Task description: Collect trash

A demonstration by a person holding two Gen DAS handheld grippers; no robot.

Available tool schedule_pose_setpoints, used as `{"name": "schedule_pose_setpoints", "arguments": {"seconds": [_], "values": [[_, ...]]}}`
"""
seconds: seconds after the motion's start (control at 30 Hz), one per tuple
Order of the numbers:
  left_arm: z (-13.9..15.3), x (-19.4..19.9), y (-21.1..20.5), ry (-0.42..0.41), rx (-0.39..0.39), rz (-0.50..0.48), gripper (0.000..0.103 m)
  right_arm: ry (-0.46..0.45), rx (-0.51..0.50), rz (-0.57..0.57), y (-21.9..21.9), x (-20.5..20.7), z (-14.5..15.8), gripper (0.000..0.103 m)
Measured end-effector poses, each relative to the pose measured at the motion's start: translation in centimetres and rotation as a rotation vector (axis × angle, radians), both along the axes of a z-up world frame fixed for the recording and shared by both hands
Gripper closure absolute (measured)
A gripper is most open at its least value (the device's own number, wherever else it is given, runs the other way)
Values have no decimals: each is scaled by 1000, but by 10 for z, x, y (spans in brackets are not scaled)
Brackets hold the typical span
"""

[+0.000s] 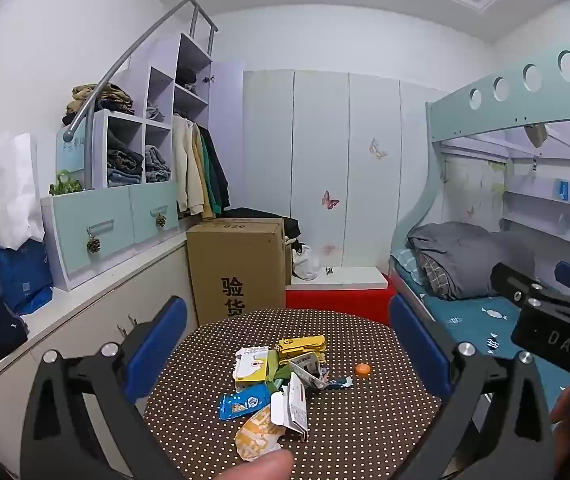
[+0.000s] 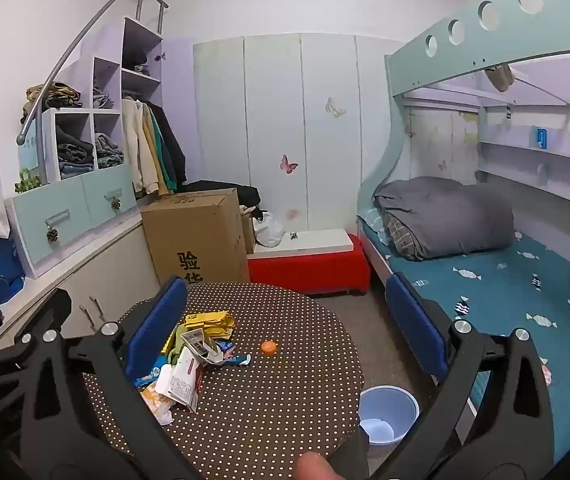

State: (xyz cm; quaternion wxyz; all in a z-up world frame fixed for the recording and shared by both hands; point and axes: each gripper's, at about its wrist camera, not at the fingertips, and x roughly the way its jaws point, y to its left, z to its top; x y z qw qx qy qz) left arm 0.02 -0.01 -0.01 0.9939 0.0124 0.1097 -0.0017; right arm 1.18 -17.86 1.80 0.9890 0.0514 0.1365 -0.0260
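Hovering above the near edge of a round table covered in a brown cloth with white dots (image 1: 345,440), the left gripper with blue pads on black arms (image 1: 285,344) is held with its jaws spread wide and nothing between them. The right gripper of the same build (image 2: 285,320) is likewise held agape and empty, above the same table and pointed slightly downward.

A loose heap of trash is seen near the middle of the table: a crumpled yellow wrapper (image 1: 301,346) at the far side, a white and yellow carton (image 1: 249,366) to its left, a blue snack packet (image 1: 244,400) nearer the camera, a torn white paper box (image 1: 295,408) beside it, and a pale orange crumpled wrapper (image 1: 259,436) closest to the near edge. A small orange bottle cap (image 1: 362,369) lies apart from the heap, to its right. None of these is touched by either gripper.

On the floor just beside the table's right edge, a light blue plastic bin (image 2: 389,400) is shown in the right wrist view, with something pale lying at its bottom.

Behind the table a tall brown cardboard box (image 1: 237,264) stands against a low red bench (image 1: 337,300). A bunk bed with a teal sheet (image 2: 505,280) is seen at the right.

A fingertip (image 1: 261,466) is visible at the bottom edge of the left view.
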Motion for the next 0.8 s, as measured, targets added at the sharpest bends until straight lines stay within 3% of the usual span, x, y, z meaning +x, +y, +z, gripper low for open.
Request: {"name": "schedule_pose_setpoints", "arguments": {"seconds": [0.23, 0.8], "values": [[-2, -5, 6, -19, -39, 2, 4, -7, 6, 1, 0, 0, 0, 6], [-13, 5, 1, 10, -36, -56, 4, -7, 2, -5, -7, 2, -1, 6]]}}
